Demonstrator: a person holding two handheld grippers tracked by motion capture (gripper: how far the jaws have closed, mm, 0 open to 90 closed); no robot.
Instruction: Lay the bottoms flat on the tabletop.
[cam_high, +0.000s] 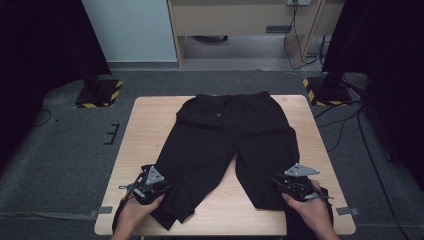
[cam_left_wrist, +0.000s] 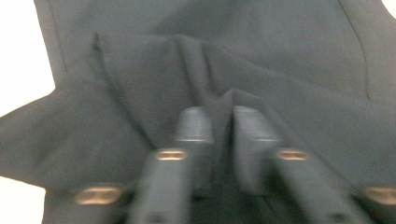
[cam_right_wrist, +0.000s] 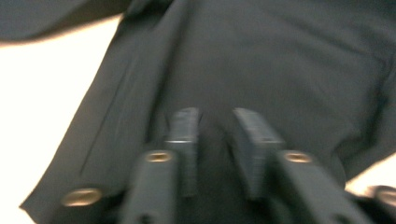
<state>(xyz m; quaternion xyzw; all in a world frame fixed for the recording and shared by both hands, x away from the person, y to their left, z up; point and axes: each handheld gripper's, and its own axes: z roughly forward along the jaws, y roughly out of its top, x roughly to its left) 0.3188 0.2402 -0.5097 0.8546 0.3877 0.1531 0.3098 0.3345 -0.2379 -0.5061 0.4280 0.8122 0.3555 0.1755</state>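
Black trousers (cam_high: 230, 135) lie flat on the wooden table (cam_high: 145, 125), waistband at the far edge and legs toward me. My left gripper (cam_high: 161, 186) sits on the hem end of the left leg. In the left gripper view a ridge of the dark cloth (cam_left_wrist: 140, 70) stands pinched between the jaws of the left gripper (cam_left_wrist: 222, 116). My right gripper (cam_high: 278, 181) rests on the right leg near its hem. In the right gripper view, the right gripper (cam_right_wrist: 217, 119) stands with a narrow gap over the flat cloth (cam_right_wrist: 289, 60); the picture is blurred.
Two stand bases with yellow and black stripes (cam_high: 97, 92) (cam_high: 325, 90) sit on the grey carpet beyond the table's far corners. Cables (cam_high: 345, 125) trail across the floor at the right. Bare wood shows between the trouser legs (cam_high: 232, 195).
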